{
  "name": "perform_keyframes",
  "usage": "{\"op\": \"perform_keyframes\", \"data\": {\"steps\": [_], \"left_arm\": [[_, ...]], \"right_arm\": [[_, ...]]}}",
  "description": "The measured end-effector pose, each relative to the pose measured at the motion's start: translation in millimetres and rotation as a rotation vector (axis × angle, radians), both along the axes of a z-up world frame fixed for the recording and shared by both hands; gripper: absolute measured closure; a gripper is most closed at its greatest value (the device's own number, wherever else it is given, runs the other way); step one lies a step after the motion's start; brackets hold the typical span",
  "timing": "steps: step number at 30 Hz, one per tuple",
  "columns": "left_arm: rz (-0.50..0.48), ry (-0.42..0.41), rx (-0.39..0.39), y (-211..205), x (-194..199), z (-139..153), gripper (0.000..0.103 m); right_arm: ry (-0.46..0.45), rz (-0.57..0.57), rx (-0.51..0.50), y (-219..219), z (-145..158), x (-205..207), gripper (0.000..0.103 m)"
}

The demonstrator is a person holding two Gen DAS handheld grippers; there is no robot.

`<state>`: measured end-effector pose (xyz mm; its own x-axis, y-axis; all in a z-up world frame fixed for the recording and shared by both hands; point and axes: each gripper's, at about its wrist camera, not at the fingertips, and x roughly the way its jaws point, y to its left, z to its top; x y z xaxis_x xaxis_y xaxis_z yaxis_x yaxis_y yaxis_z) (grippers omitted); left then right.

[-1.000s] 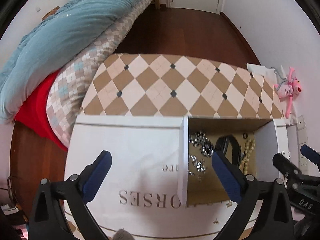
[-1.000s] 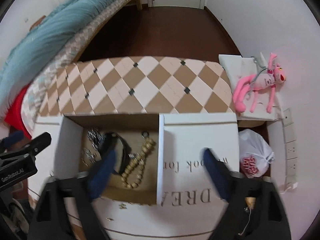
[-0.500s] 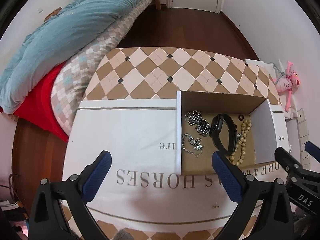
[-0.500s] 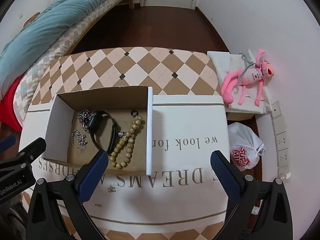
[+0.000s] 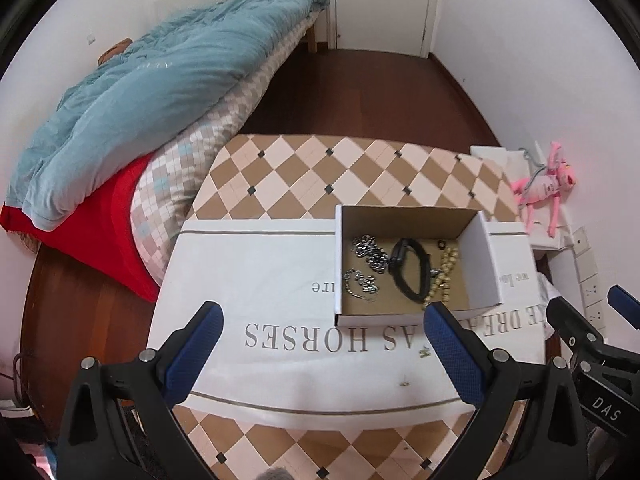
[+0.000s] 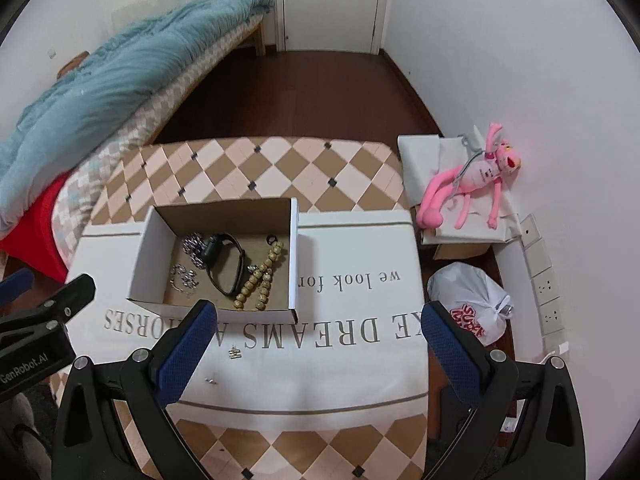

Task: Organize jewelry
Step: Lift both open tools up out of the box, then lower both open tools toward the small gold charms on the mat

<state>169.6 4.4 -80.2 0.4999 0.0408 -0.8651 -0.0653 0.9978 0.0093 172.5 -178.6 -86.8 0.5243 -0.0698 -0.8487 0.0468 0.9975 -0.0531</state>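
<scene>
An open cardboard box [image 5: 484,264] [image 6: 146,258] stands on a white printed cloth [image 5: 256,276] [image 6: 360,300]. Inside lie silver chains [image 5: 370,252] [image 6: 192,246], a black band [image 5: 410,274] [image 6: 226,268] and a wooden bead bracelet [image 5: 440,276] [image 6: 262,278]. A small gold piece [image 5: 424,354] [image 6: 235,353] and a tiny stud [image 6: 210,380] lie on the cloth in front of the box. My left gripper [image 5: 322,344] is open and empty, above the cloth, near side of the box. My right gripper [image 6: 316,340] is open and empty, right of the box.
The cloth covers a checked table [image 5: 320,176] [image 6: 260,168]. A bed with a blue duvet [image 5: 140,100] is at the left. A pink plush toy [image 6: 476,184] and a white plastic bag [image 6: 468,304] lie at the right by the wall.
Both grippers have drawn back and up from the box. The box and the table now look smaller and farther away.
</scene>
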Motion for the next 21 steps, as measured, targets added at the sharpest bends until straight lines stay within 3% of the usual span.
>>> {"op": "perform_keyframes", "data": {"steps": [13,16,21], "left_arm": [[0.004,-0.066,-0.01,-3.4,-36.9,44.0,0.001],[0.015,-0.051,0.002,-4.3,-40.9,35.7,0.001],[-0.002,0.042,0.002,-11.1,-44.8,-11.3,0.001]], "right_arm": [[-0.12,-0.006,0.053,-4.0,59.1,-40.6,0.0],[-0.107,-0.007,0.069,-5.5,55.4,-44.2,0.0],[-0.034,-0.024,0.077,-12.1,19.0,-45.6,0.001]]}}
